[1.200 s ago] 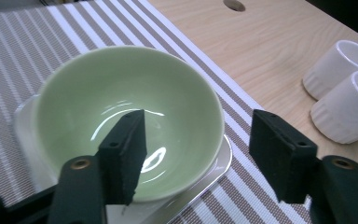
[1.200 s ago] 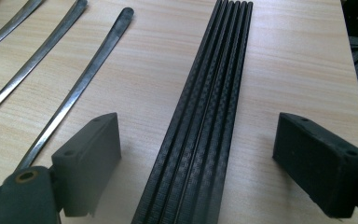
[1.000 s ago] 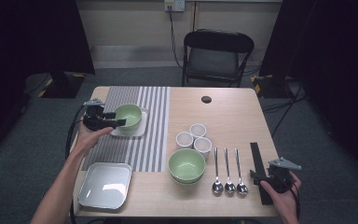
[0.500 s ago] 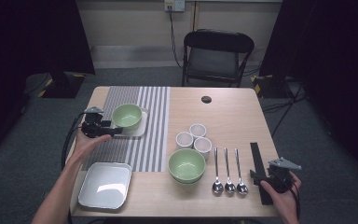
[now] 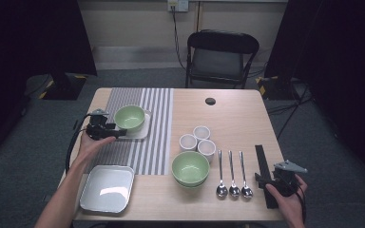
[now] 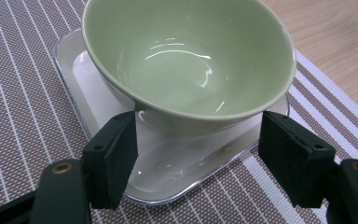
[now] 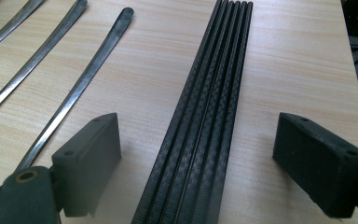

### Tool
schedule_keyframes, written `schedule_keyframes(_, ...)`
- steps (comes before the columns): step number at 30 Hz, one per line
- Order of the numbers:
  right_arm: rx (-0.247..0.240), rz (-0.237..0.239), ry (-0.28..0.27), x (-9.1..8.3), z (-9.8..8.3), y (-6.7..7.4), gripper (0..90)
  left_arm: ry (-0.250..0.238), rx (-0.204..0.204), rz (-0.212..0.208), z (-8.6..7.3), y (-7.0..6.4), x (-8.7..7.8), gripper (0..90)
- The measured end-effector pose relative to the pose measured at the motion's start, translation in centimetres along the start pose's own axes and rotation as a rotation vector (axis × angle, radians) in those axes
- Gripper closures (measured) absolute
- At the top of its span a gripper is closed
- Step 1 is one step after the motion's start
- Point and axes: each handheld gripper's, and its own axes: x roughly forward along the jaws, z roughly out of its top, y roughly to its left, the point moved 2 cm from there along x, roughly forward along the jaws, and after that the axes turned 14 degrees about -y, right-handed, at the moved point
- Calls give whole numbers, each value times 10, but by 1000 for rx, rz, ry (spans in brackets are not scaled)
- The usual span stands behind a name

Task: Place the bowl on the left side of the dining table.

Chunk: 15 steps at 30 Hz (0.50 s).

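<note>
Nearest, right gripper (image 5: 265, 182) resting at the table's front right corner, jaws spread wide and empty either side of a bundle of black ribbed chopsticks (image 7: 205, 116). Farther off, left gripper (image 6: 198, 163) with jaws wide, just narrowed slightly, flanking without pressing the pale green ceramic bowl (image 6: 186, 60). Bowl seated on a white square plate (image 6: 98, 100) atop the grey striped placemat (image 5: 152, 137).
</note>
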Motion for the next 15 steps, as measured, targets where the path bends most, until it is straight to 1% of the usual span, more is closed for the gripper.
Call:
schedule_keyframes(1, 0, 0, 0, 0, 0, 0, 141, 0, 0, 0, 0, 0, 0, 295)
schedule_keyframes(2, 0, 0, 0, 0, 0, 0, 141, -4, -9, -1, 0, 0, 0, 291)
schedule_keyframes(5, 0, 0, 0, 0, 0, 0, 141, -8, -11, 0, 0, 0, 1, 265)
schedule_keyframes(6, 0, 0, 0, 0, 0, 0, 141, -9, -19, -6, 0, 0, 1, 265)
schedule_keyframes(8, 0, 0, 0, 0, 0, 0, 141, -3, -18, -7, -1, 0, 0, 265)
schedule_keyframes(9, 0, 0, 0, 0, 0, 0, 141, -15, -34, -25, -1, 1, -3, 251)
schedule_keyframes(10, 0, 0, 0, 0, 0, 0, 141, -13, -46, -28, -1, 2, -5, 224)
schedule_keyframes(11, 0, 0, 0, 0, 0, 0, 141, -11, -51, -23, -2, 3, -6, 205)
schedule_keyframes(12, 0, 0, 0, 0, 0, 0, 141, -20, -37, -7, -4, 2, -8, 195)
schedule_keyframes(13, 0, 0, 0, 0, 0, 0, 141, -30, -26, 13, -5, 2, -12, 204)
schedule_keyframes(14, 0, 0, 0, 0, 0, 0, 141, -45, -36, 13, -6, 3, -14, 200)
schedule_keyframes(15, 0, 0, 1, 0, 0, 0, 141, -48, -57, -5, -6, 4, -17, 188)
